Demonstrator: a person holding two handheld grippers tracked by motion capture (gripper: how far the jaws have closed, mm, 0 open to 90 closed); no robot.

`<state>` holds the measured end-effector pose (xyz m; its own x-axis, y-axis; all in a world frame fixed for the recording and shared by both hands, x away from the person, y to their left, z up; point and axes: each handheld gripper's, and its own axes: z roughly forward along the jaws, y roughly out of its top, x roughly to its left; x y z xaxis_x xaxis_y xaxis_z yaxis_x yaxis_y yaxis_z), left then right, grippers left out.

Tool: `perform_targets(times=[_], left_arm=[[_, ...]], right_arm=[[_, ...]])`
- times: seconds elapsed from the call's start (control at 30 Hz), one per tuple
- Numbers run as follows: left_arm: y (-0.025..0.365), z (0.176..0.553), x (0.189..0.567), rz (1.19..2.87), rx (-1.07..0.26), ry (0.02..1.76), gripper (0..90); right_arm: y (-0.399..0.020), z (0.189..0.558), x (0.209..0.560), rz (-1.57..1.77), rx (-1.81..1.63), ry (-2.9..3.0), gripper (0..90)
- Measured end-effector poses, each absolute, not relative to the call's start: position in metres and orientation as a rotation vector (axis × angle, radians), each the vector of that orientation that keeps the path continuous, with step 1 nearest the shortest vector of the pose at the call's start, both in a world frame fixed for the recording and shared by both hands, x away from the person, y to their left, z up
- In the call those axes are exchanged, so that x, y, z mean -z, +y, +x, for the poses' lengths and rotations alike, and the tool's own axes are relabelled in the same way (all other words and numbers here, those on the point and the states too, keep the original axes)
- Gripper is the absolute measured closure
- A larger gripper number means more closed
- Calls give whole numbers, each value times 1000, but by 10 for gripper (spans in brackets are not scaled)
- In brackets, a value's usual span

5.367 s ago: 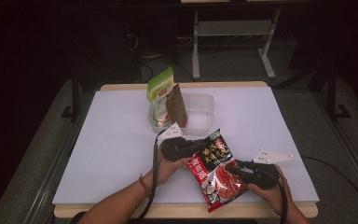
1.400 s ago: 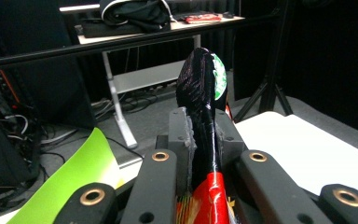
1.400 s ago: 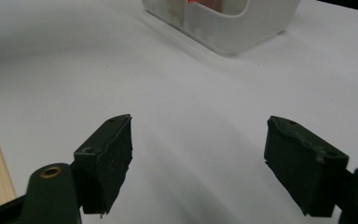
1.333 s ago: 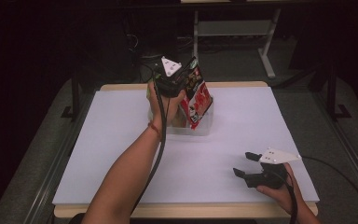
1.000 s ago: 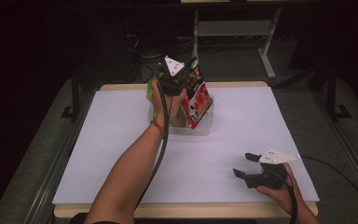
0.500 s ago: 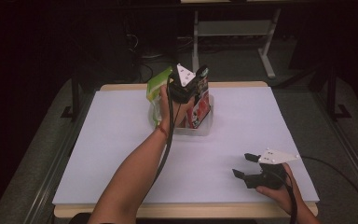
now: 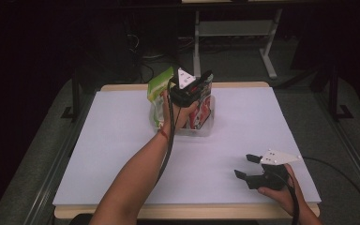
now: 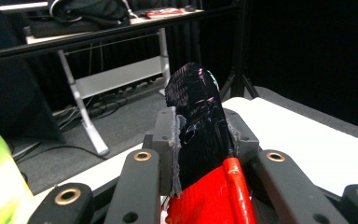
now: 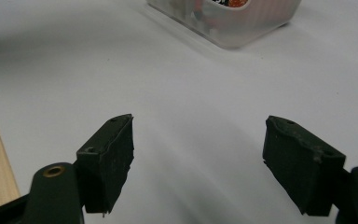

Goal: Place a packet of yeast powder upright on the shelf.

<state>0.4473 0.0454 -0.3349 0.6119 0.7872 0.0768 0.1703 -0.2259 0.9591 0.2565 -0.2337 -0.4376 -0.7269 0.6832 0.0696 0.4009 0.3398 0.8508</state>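
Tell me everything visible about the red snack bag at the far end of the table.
The red snack bag is a glossy foil pouch, red with a black top band and printed graphics. It stands roughly upright in the clear plastic bin, beside a green bag. The left gripper sits over its top edge, which shows crinkled between the jaws in the left gripper view. The jaws have just been opening, and no pad visibly presses on it.

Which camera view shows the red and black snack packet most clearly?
The left gripper view: the red and black snack packet stands close up. The high view shows it small inside the clear plastic box; the right gripper view catches a sliver.
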Motion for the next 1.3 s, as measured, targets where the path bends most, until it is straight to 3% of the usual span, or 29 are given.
perform_targets(times=[0.73, 1.3], left_arm=[[69, 437, 326, 1791, -628, 641, 577], [82, 419, 317, 1828, -627, 545, 609]], right_arm=[[-235, 256, 438, 979, -1312, 2307, 240], [-232, 257, 438, 975, -1286, 2310, 266]])
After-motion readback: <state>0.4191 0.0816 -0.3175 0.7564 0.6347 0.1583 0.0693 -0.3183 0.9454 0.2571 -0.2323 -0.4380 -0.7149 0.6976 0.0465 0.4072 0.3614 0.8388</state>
